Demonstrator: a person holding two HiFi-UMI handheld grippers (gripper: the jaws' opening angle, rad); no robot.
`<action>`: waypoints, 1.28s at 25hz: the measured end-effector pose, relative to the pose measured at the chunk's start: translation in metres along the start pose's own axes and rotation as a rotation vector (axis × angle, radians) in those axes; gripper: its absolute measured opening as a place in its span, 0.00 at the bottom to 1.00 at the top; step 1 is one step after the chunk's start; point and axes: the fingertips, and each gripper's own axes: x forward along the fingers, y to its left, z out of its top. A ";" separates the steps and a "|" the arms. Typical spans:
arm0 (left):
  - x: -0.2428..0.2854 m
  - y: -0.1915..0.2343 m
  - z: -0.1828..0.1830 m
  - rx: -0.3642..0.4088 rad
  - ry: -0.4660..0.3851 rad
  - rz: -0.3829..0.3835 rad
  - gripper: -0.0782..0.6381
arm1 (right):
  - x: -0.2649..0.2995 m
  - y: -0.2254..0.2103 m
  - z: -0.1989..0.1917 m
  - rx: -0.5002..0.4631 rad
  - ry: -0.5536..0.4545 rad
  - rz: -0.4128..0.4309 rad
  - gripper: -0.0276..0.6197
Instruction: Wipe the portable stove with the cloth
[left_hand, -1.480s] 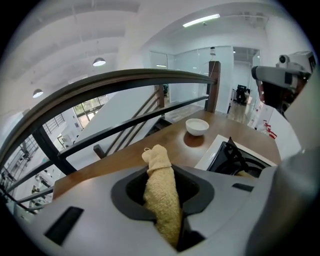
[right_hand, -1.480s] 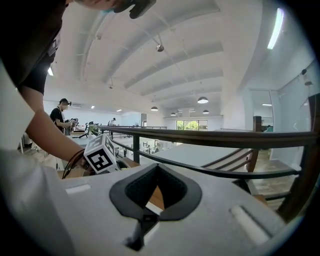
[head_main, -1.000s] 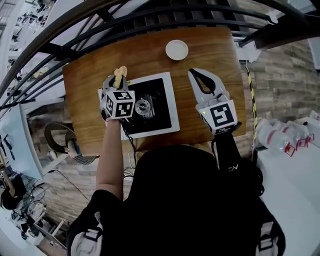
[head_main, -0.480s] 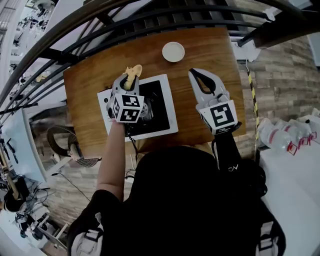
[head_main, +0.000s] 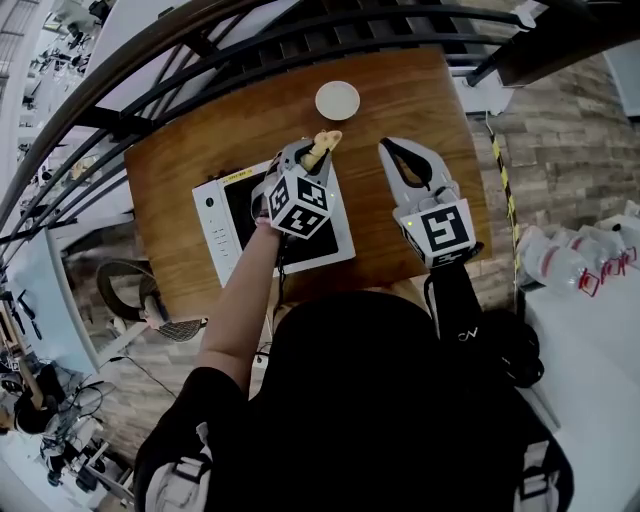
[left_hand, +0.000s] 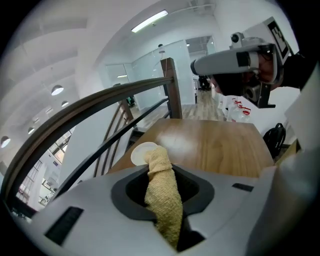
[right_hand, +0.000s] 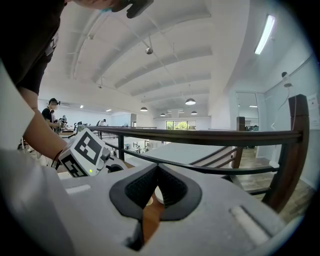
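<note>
Right now the left gripper (head_main: 312, 158) has its jaws squeezed tight on the yellow cloth (left_hand: 162, 195). It is over the far right corner of the portable stove (head_main: 232, 215), and the cloth tip pokes out past the stove's edge. The right gripper (head_main: 392, 150) is beside the stove, over the wooden surface (head_main: 180, 160). Its jaws are pressed together with nothing in them. A small white plate (head_main: 337, 100) sits farther back.
</note>
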 end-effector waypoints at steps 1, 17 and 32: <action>0.001 -0.002 0.000 0.003 0.008 -0.002 0.22 | -0.001 0.001 0.002 -0.004 -0.003 0.000 0.04; -0.029 -0.090 -0.008 -0.149 -0.003 -0.239 0.22 | -0.014 0.007 0.005 -0.012 -0.019 0.004 0.04; -0.089 -0.174 -0.032 -0.083 0.016 -0.418 0.22 | -0.003 0.041 0.012 -0.064 -0.016 0.088 0.04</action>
